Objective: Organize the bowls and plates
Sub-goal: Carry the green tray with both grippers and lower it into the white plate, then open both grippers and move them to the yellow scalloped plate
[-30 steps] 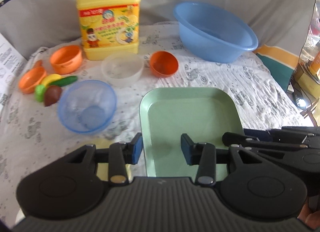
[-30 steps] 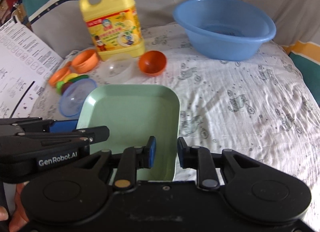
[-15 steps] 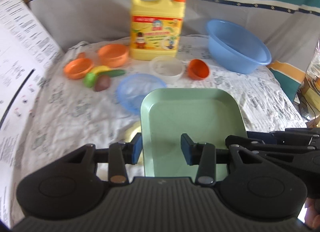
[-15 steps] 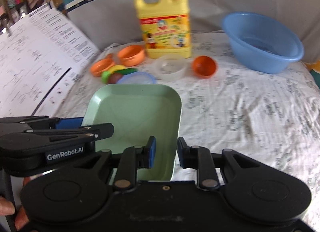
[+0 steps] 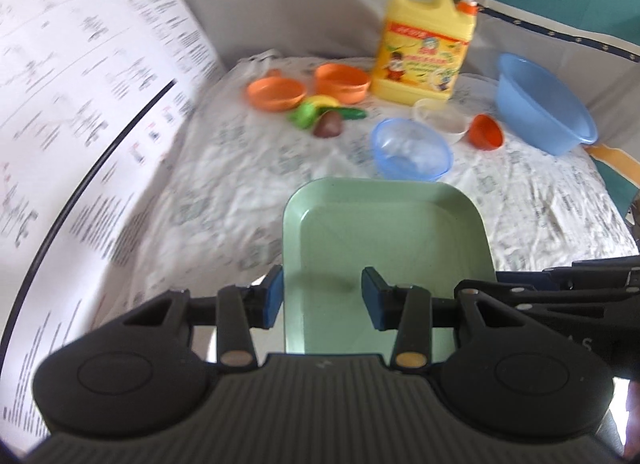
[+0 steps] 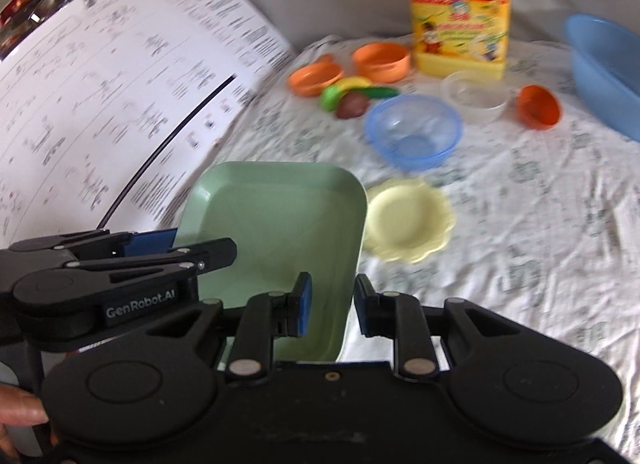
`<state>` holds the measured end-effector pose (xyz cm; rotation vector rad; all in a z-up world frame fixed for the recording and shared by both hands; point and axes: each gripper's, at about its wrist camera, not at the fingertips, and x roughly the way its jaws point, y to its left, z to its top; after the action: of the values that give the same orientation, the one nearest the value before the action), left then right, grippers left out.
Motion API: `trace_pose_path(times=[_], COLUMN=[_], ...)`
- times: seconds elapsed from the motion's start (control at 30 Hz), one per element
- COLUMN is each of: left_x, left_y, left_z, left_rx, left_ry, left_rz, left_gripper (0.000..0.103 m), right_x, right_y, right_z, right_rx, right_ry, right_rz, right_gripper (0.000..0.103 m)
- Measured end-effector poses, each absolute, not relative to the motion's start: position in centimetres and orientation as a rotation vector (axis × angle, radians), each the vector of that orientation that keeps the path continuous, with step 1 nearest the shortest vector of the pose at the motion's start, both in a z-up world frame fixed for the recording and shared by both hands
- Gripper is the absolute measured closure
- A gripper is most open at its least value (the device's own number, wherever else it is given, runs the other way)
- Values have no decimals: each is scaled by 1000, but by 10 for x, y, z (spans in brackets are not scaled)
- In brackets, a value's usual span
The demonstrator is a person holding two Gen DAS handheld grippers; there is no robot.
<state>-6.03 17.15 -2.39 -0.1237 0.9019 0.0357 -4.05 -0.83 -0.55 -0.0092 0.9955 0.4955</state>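
The left tool [image 5: 322, 298] straddles the near left rim of a pale green rectangular plastic tray [image 5: 384, 232], its blue-padded fingers standing visibly apart with one outside the rim and one over the tray floor; whether they press the rim I cannot tell; the right tool [image 6: 330, 300] straddles the tray's [image 6: 280, 216] near right edge, jaws closer together around the rim, though actual contact is likewise unclear; the tray sits raised and tilted between the two tools above a bed covered in a white printed cloth [image 6: 540, 224]; just right of the tray a pale yellow scalloped plate [image 6: 408, 220] lies flat on the cloth; farther off stands a translucent blue plastic bowl [image 6: 414, 130], then a clear plastic bowl [image 6: 474, 100] and a small tipped orange bowl [image 6: 538, 104]; at the far side stand a yellow detergent jug with an orange pump [image 5: 426, 52], two orange dishes [image 5: 276, 93] and toy vegetables [image 5: 320, 118]; a large blue plastic basin [image 5: 542, 104] sits far right; a printed white sheet [image 5: 80, 104] fills the left.
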Motion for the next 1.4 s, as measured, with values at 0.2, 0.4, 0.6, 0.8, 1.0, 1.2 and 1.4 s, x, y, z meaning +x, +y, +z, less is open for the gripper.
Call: trace_pose_path(times=[0.2, 0.4, 0.6, 0.8, 1.0, 1.2, 1.4], left_x=[-78, -84, -80, -79, -77, -80, -83], left_y=[193, 199, 199, 200, 199, 199, 218], left_z=[-45, -62, -71, -79, -84, -74, -61], left_rx=[-142, -148, -138, -142, -141, -107, -147], left_ry=[954, 993, 1017, 1041, 1053, 1005, 939], left_rz=[48, 43, 38, 30, 30, 76, 136], left_gripper=[62, 62, 62, 61, 60, 24, 0], right_x=[-49, -52, -50, -49, -47, -48, -49], right_y=[13, 20, 22, 23, 23, 21, 6], right_z=[-22, -37, -49, -54, -58, -51, -37], right_rx=[-32, -34, -39, -40, -41, -60, -48], right_ry=[1058, 1116, 1158, 1181, 1194, 1139, 1062], right_rz=[528, 531, 530, 535, 538, 535, 519], right_gripper=[79, 79, 78, 74, 74, 37, 0])
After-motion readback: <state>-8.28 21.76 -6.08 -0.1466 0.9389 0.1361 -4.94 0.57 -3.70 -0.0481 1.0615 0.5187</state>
